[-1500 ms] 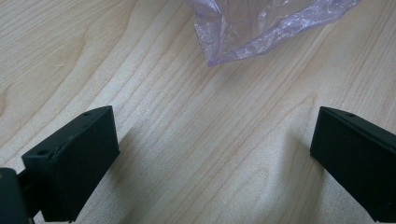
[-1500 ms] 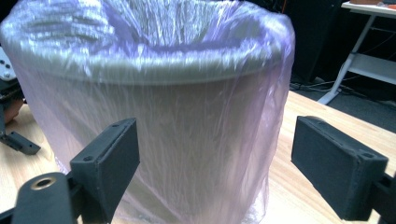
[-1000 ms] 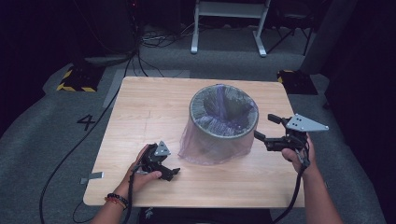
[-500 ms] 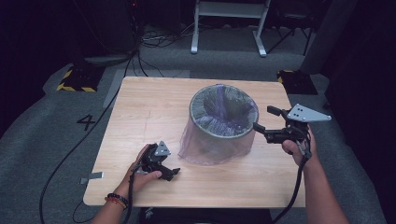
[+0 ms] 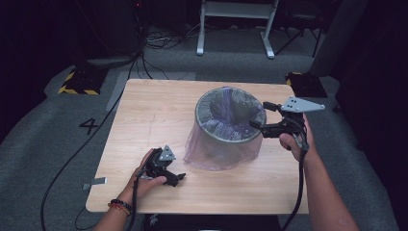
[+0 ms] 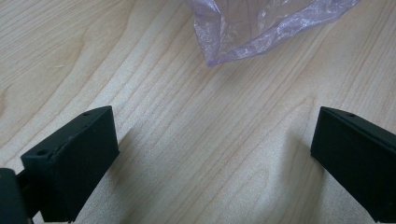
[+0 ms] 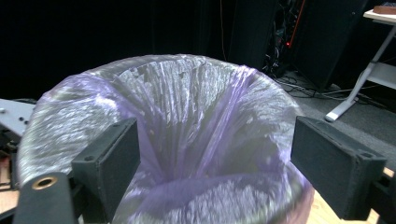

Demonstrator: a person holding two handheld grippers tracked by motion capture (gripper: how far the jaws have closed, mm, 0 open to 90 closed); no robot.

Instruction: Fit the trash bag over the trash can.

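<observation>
While left gripper idle as before, right gripper, fingers spread like the left's, now nearer bin bag rim.

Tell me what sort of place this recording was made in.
Probably a lab or studio set up for recording: a lone wooden table on grey carpet, cables trailing across the floor, and black-and-yellow hazard-striped floor blocks in a dark room.

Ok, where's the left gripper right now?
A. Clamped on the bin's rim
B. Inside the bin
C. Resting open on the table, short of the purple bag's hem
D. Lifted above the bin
C: the left gripper sits low on the table with its jaws spread, and the purple bag hem lies ahead of them, untouched.
</observation>
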